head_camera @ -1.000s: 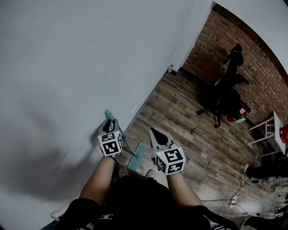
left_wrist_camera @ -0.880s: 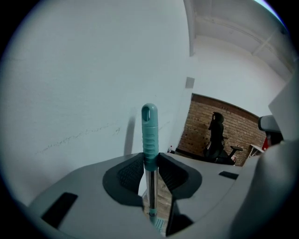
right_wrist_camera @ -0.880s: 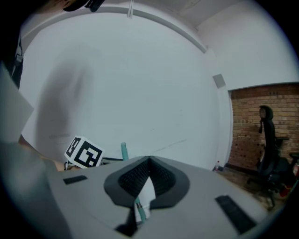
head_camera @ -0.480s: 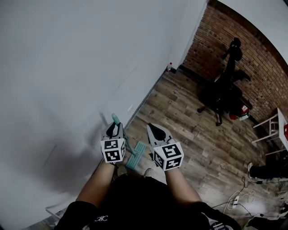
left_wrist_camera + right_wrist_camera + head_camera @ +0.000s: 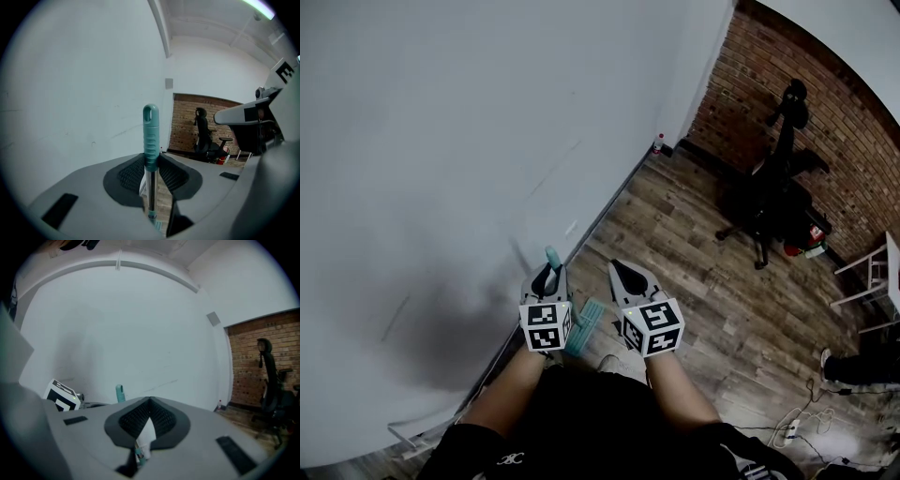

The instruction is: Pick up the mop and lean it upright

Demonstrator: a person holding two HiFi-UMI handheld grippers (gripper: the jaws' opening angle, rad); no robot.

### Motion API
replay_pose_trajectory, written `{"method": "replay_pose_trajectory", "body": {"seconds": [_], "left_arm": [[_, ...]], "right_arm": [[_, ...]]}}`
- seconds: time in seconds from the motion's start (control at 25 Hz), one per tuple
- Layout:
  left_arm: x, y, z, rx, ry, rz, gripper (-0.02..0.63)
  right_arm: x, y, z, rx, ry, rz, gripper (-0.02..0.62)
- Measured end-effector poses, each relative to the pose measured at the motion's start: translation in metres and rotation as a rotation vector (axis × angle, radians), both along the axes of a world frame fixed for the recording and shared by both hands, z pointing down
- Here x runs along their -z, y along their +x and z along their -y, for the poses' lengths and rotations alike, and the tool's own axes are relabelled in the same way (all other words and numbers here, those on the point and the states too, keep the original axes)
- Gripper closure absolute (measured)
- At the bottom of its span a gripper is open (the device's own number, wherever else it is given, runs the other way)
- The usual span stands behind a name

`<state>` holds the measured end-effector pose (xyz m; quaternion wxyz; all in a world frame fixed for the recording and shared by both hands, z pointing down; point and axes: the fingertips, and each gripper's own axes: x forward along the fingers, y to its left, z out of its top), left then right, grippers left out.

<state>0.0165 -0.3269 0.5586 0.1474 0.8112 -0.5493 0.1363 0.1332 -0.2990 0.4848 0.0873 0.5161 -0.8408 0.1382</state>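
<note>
The mop has a teal grip on a metal pole (image 5: 151,136) and a teal flat head (image 5: 586,325) resting on the wood floor by the white wall. My left gripper (image 5: 547,274) is shut on the pole just below the grip, and the pole stands nearly upright between its pads (image 5: 151,161). The grip's top (image 5: 551,255) sticks out above the jaws, close to the wall. My right gripper (image 5: 619,270) hovers just right of the mop, jaws shut with nothing held (image 5: 149,401). The right gripper view shows the grip (image 5: 119,393) to its left.
A white wall (image 5: 469,141) fills the left, meeting a brick wall (image 5: 787,66) at the far right. A black office chair (image 5: 769,211) stands by the bricks, a small bottle (image 5: 657,142) by the corner. A white rack (image 5: 872,281) and cables (image 5: 797,427) lie on the right.
My left gripper has carried the mop handle rightward in the head view, nearer the right gripper. The right gripper has shifted only a little. Both jaws look the same.
</note>
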Motion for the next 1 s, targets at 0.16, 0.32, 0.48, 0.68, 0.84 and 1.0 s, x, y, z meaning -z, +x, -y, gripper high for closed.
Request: {"method": "replay_pose_trajectory", "body": {"seconds": [0.16,0.32,0.48,0.68,0.84,1.0], "left_arm": [[-0.001,0.006,0.003,-0.035,-0.003,0.008,0.508],[0.002,0.006,0.005,-0.031,-0.007,-0.008,0.508],[0.001,0.004,0.007,-0.016,0.003,-0.005,0.508],[0.002,0.003,0.008,-0.022,0.004,-0.009,0.508],[0.002,0.000,0.008,-0.020,0.005,-0.009,0.508],[-0.001,-0.010,0.008,-0.004,0.003,-0.012,0.508]], "right_arm": [[0.000,0.001,0.005,0.006,0.003,0.008,0.591],[0.003,0.002,0.007,0.009,0.006,0.015,0.591],[0.003,0.002,0.010,0.011,0.004,0.017,0.591],[0.002,0.000,0.012,0.013,0.001,0.016,0.591],[0.004,-0.004,0.013,0.018,0.002,0.015,0.591],[0.003,-0.011,0.014,0.030,0.008,0.010,0.591]]}}
